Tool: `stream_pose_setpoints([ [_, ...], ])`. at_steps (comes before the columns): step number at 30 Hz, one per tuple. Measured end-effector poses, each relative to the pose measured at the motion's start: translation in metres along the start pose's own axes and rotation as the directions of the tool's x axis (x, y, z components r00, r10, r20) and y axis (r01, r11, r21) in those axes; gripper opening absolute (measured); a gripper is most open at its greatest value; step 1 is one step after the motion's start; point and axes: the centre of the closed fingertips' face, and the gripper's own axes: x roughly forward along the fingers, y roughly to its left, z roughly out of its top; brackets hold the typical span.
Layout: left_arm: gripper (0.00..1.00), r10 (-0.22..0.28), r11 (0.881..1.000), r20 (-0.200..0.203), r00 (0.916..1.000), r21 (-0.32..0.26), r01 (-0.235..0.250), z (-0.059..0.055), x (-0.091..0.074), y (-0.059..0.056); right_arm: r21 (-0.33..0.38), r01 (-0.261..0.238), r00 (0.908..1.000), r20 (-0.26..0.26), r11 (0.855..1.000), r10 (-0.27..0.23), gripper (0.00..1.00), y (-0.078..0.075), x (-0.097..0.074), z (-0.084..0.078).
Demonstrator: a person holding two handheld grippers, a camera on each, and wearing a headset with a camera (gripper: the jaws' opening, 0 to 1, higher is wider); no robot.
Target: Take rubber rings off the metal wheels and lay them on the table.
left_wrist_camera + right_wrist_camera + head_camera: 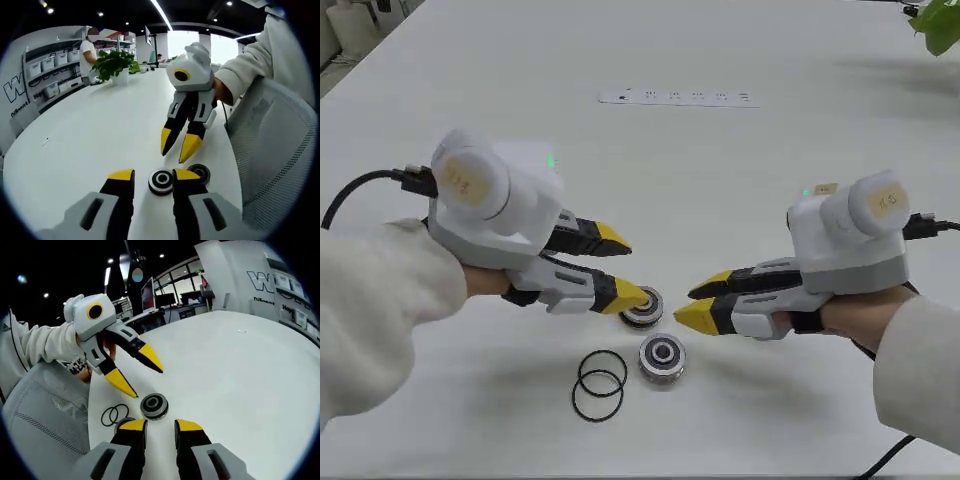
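First wheel lies flat on the bench, right between the tips of the left hand-held gripper. The jaws are spread wide and not touching it: open, gripping nothing. In the head view that gripper's lower yellow tip covers part of the wheel, so its near edge is hidden.

Opposite, the right hand-held gripper points its tips at the same wheel and sits near it. There's a narrow gap between the jaws with nothing in it.

Second wheel lies just beside the first, on the person's side. In each gripper view a jaw hides about half of it.

The first wheel's rim looks dark and the second's shows bright metal. Whether either carries a ring, I can't tell.

Two rubber rings lie flat and overlapping just beside the second wheel.

Well back, a white power strip has markings too small to read. A green leaf is cut off at the corner.
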Motion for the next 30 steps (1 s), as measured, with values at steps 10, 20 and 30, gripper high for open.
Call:
stream_pose_setpoints([
  [10,0.13,-0.013,0.999,0.002,0.9999,-0.041,0.013,-0.01,0.011,-0.007,-0.034,0.016,0.9996,-0.021,0.999,-0.016,0.21,-0.006,0.007,-0.003],
  [20,0.08,-0.027,1.0,-0.021,0.9994,-0.009,0.027,-0.018,0.018,-0.012,-0.048,0.005,0.9996,-0.028,0.999,-0.007,0.23,-0.002,0.012,-0.008],
  [30,0.08,-0.036,0.999,-0.015,0.9992,-0.012,0.036,-0.02,0.021,-0.01,-0.069,-0.002,0.9997,-0.022,0.998,0.001,0.23,0.001,0.013,-0.006],
])
